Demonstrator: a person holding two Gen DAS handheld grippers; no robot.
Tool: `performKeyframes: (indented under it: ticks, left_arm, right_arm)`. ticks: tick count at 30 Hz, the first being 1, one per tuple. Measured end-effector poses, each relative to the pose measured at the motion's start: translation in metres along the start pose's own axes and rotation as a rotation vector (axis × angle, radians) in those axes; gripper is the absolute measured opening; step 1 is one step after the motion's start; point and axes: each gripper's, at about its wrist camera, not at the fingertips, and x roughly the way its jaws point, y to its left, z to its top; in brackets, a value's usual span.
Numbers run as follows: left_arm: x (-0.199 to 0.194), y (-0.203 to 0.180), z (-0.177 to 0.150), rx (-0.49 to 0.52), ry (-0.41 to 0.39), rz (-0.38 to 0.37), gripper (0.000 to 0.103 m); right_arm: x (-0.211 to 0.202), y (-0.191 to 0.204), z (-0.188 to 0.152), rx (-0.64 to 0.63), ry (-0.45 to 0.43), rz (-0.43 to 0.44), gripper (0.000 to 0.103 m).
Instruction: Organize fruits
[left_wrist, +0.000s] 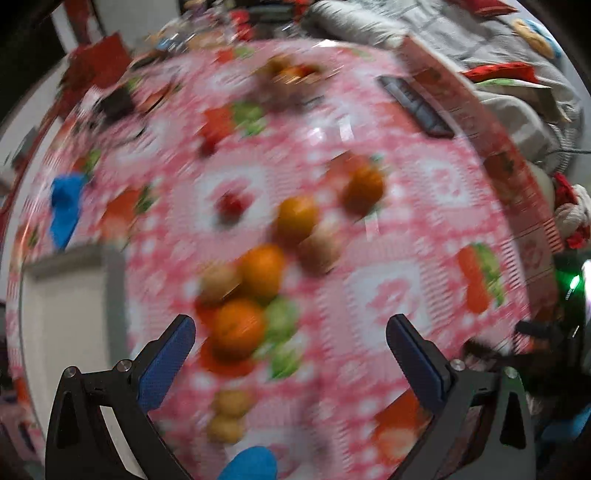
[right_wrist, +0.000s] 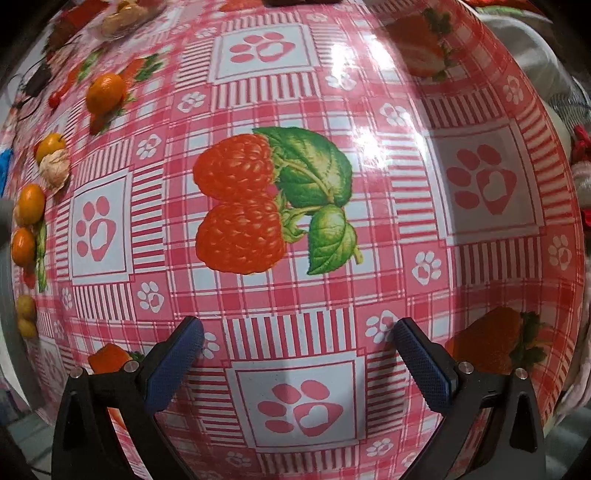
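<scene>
The left wrist view is motion-blurred. Several small orange fruits lie on the red-checked tablecloth: one (left_wrist: 238, 328) just ahead of my open, empty left gripper (left_wrist: 291, 330), another (left_wrist: 263, 271) behind it, two more (left_wrist: 297, 218) (left_wrist: 364, 188) farther off. Pale husked fruits (left_wrist: 221, 280) (left_wrist: 321, 247) sit among them, and two small yellow ones (left_wrist: 231, 413) lie near the front. My right gripper (right_wrist: 297, 330) is open and empty over bare cloth. The same fruits line the left edge of its view: oranges (right_wrist: 105, 92) (right_wrist: 31, 205) (right_wrist: 23, 245), a husked fruit (right_wrist: 54, 166).
A white tray or container (left_wrist: 70, 317) stands at the left. A dark remote (left_wrist: 413, 105) lies at the far right of the table. A glass bowl of fruit (left_wrist: 291, 74) stands at the back. Clutter and bedding lie beyond the table edge.
</scene>
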Motion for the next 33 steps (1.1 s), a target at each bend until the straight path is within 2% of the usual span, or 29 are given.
performKeyframes:
  ticks: [4, 6, 14, 18, 23, 26, 31, 33]
  left_arm:
    - [0.011, 0.023, -0.024, 0.000, 0.074, 0.044, 0.103]
    - [0.014, 0.028, -0.027, -0.011, 0.084, 0.044, 0.103]
    - [0.021, 0.034, 0.014, -0.036, 0.035, 0.047, 0.103]
    - [0.032, 0.046, 0.033, -0.058, 0.038, 0.081, 0.103]
    - [0.040, 0.057, 0.039, -0.053, 0.048, 0.101, 0.103]
    - [0.042, 0.058, 0.041, -0.038, 0.041, 0.072, 0.103]
    - [0.042, 0.062, 0.040, -0.031, 0.026, 0.070, 0.103]
    - [0.045, 0.072, 0.038, -0.059, 0.037, 0.041, 0.103]
  right_arm:
    - [-0.005, 0.014, 0.006, 0.020, 0.008, 0.041, 0.103]
    - [-0.010, 0.029, 0.010, -0.002, -0.002, 0.064, 0.103]
    - [-0.028, 0.078, 0.049, -0.058, -0.065, 0.114, 0.103]
    - [-0.041, 0.090, 0.080, -0.060, -0.104, 0.124, 0.103]
    - [-0.048, 0.100, 0.118, -0.042, -0.130, 0.141, 0.103]
    - [-0.043, 0.106, 0.128, -0.049, -0.130, 0.148, 0.103]
    - [-0.037, 0.126, 0.150, -0.066, -0.116, 0.149, 0.103]
    - [-0.033, 0.130, 0.134, -0.065, -0.118, 0.153, 0.103]
